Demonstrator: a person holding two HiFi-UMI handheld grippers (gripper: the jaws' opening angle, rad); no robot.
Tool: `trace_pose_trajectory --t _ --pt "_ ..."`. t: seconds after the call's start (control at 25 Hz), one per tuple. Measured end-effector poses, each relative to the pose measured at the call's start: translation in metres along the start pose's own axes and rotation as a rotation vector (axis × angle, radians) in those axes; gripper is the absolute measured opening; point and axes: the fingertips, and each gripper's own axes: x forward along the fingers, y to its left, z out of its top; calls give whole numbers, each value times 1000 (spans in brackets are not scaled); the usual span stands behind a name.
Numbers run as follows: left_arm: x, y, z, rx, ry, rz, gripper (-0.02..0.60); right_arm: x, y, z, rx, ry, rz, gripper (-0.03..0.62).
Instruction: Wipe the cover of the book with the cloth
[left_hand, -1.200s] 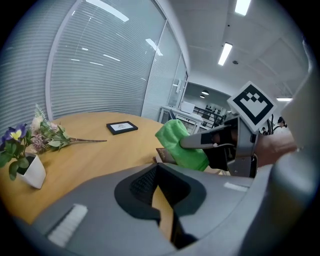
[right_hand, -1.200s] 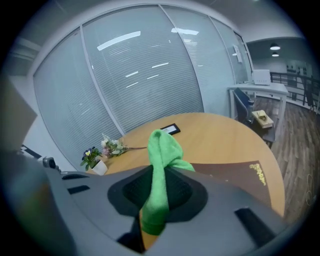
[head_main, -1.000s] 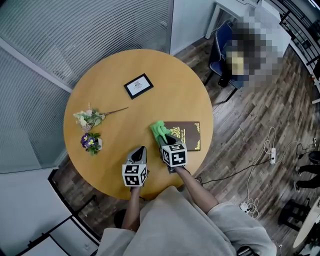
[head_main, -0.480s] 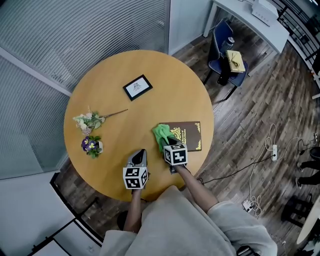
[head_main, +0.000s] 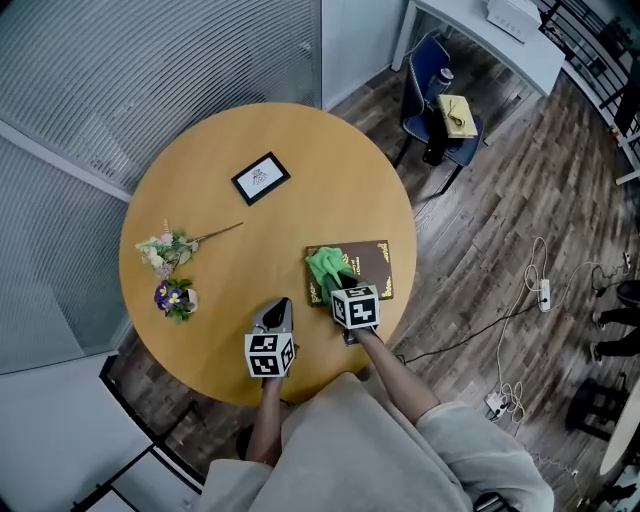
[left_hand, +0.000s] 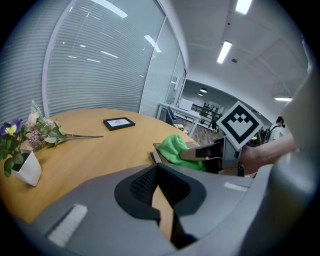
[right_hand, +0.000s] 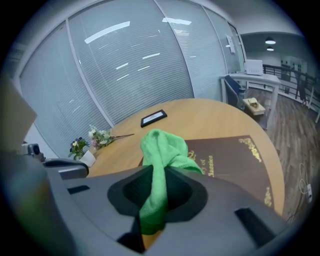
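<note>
A dark brown book (head_main: 368, 271) with gold print lies on the round wooden table (head_main: 300, 150), near its right front edge. A green cloth (head_main: 325, 268) rests bunched on the left part of the book's cover (right_hand: 235, 157). My right gripper (head_main: 340, 287) is shut on the cloth (right_hand: 161, 150), which hangs out from between its jaws (right_hand: 152, 212). My left gripper (head_main: 277, 312) hovers over bare table left of the book; its jaws are shut with nothing in them (left_hand: 162, 212). From the left gripper view, the cloth (left_hand: 177, 148) and the right gripper sit ahead to the right.
A small black picture frame (head_main: 260, 178) lies at the table's far side. A dried flower sprig (head_main: 170, 247) and a little pot of purple flowers (head_main: 175, 298) are at the left. Beyond the table stand a blue chair (head_main: 440, 110) and a white desk.
The right gripper has carried the green cloth from the book's left edge further onto the cover. The head view has shifted slightly. The left gripper stays where it was.
</note>
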Motion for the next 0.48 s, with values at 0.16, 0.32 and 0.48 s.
trace_pose_trajectory --t 0.16,0.32,0.48 --pt "5 -10 2 13 6 -17 6 -9 -19 0 25 -12 -27 72" --pt "10 -18 4 26 8 -30 6 -19 -40 0 46 -22 -57 72" --pt "14 -25 5 37 12 -43 6 -28 -59 0 55 -33 -83 72"
